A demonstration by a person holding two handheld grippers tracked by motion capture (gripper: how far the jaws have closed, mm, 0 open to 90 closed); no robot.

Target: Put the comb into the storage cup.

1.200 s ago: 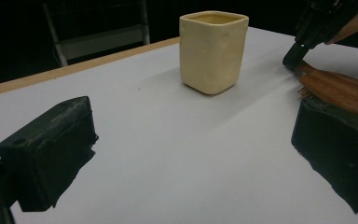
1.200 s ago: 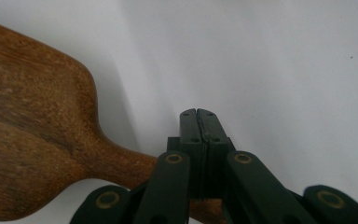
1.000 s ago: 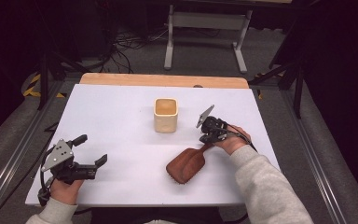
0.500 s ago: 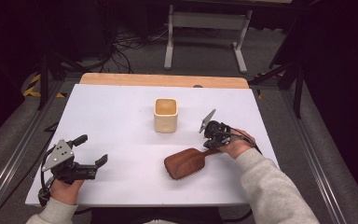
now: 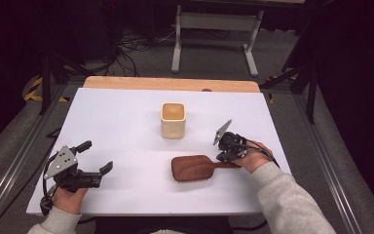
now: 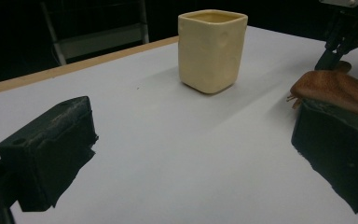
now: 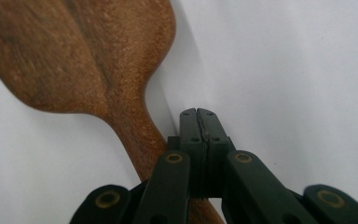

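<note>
No writing, label, brand, number or sign can be read on anything in these views. The cream cup [image 5: 173, 120] at the centre of the high view has plain sides, and the left gripper view, where it stands at upper centre, shows only smooth glaze with a shallow dimple. The wooden hairbrush [image 5: 195, 167] right of centre in the high view carries bare grain and no stamp, as the right gripper view confirms at its upper left. The white table [image 5: 121, 122] is unmarked. The yellow and black striping at the left edge of the high view is a pattern, not lettering.
</note>
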